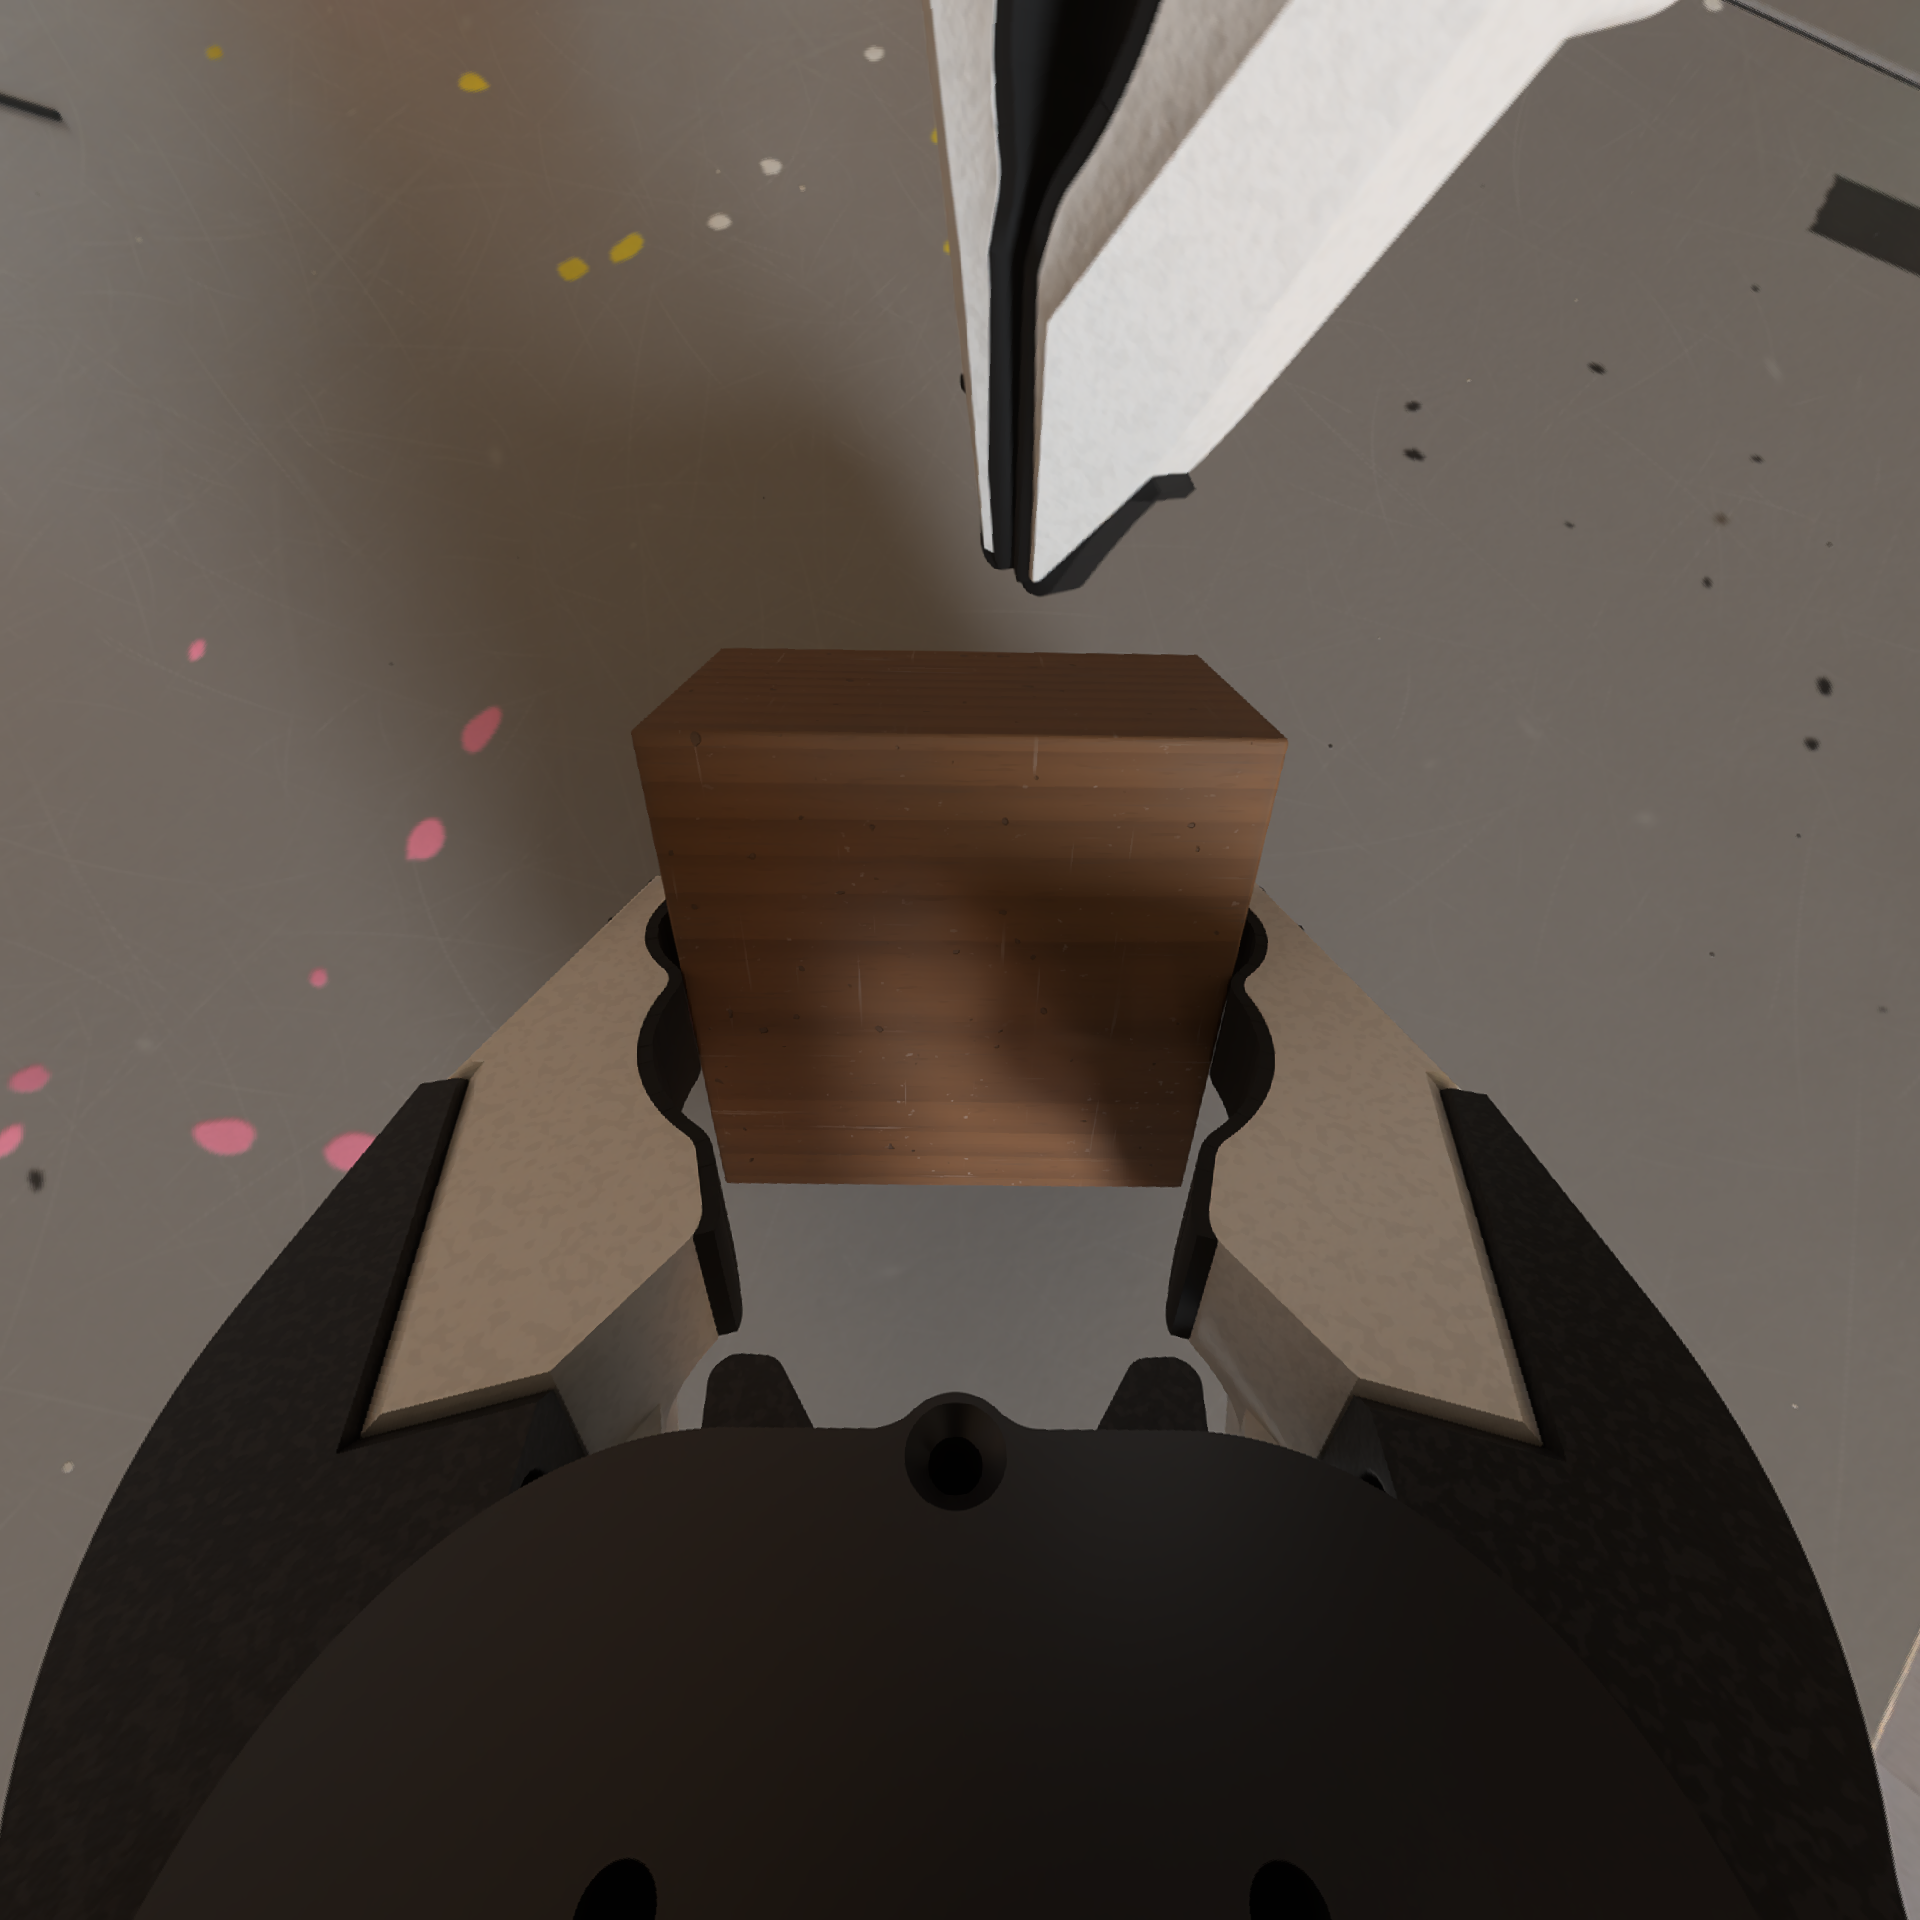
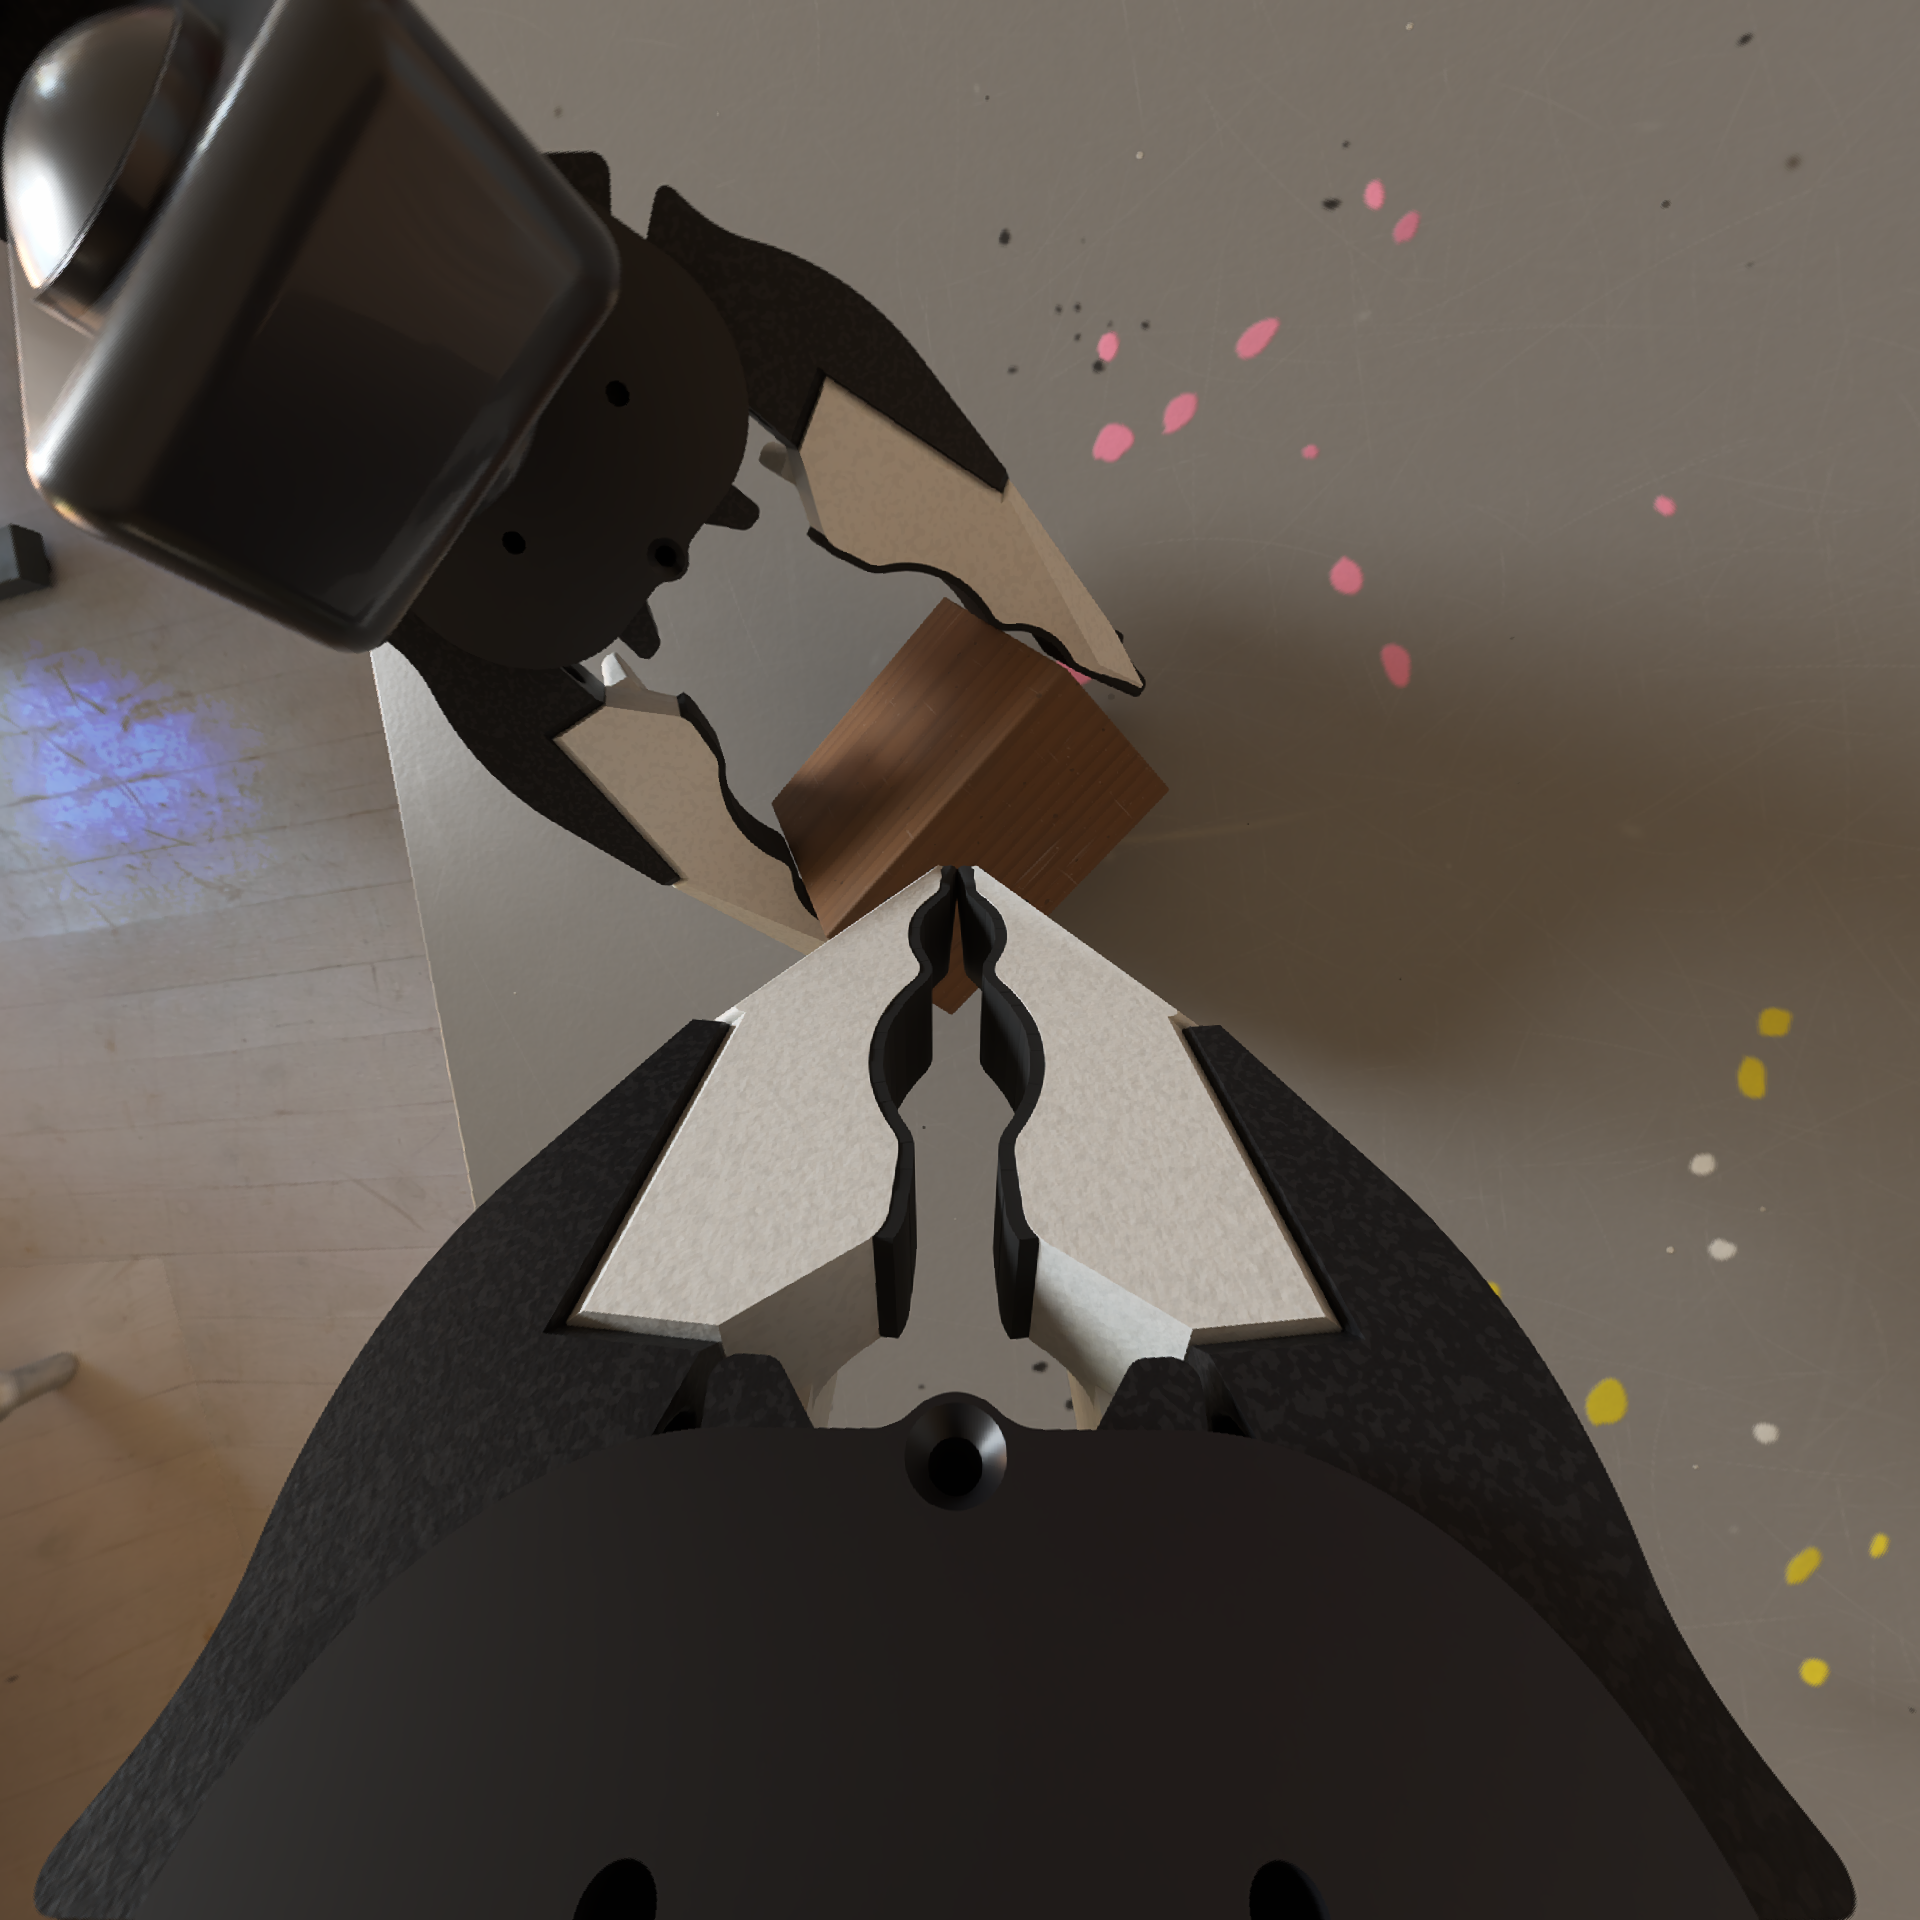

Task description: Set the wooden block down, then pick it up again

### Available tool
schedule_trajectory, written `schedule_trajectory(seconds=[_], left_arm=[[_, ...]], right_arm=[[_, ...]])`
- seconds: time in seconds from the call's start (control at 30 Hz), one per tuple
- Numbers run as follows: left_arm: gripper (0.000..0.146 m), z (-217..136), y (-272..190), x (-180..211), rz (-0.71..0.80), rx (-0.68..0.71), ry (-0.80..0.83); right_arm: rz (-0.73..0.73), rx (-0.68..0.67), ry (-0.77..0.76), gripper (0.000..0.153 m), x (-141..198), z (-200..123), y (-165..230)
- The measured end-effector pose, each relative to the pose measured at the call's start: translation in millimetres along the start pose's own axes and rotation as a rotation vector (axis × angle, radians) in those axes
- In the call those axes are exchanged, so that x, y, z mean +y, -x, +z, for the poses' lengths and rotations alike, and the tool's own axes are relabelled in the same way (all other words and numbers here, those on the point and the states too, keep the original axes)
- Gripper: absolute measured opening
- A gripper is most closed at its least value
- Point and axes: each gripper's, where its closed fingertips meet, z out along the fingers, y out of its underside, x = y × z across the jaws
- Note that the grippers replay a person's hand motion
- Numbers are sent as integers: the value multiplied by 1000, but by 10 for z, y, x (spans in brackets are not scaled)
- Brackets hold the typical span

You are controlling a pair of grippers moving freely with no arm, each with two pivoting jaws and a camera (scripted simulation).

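Two grippers meet over a grey worktop [image 1: 312,468]. The left gripper [image 1: 956,997] has its jaws set around a brown wooden block [image 1: 956,914], one tan finger [image 1: 561,1122] against each side, black pads touching the wood. The block fills the gap between the fingertips and juts out past them on the far side. Whether the block rests on the worktop or hangs just above it cannot be told; a dark shadow spreads beneath and beyond it.

The right gripper [image 2: 958,878] has white fingers [image 2: 769,1122] and its jaws are closed, the wavy black pads meeting at the tips with nothing between them. It comes in from the far right of the left wrist view, its tips just beyond the block's far edge and apart from it. From its own camera, the block [image 2: 997,769] sits just past its tips, clasped by the left gripper [image 2: 966,790] on two opposite faces.

Pink [image 1: 480,727], yellow [image 1: 623,247] and white paint flecks [image 1: 719,220] dot the worktop. To the left in the right wrist view, a pale plank floor [image 2: 187,1039] shows past the worktop's edge.
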Motion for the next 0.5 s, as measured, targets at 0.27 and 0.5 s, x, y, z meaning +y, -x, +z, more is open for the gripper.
schedule_trajectory(seconds=[0.27,0.5], left_arm=[[99,-1,-16,49,-33,33,33],[98,-8,-21,61,-30,50,51]], right_arm=[[-40,36,40,0,-18,47,34],[-75,55,88,0,-38,70,69]])
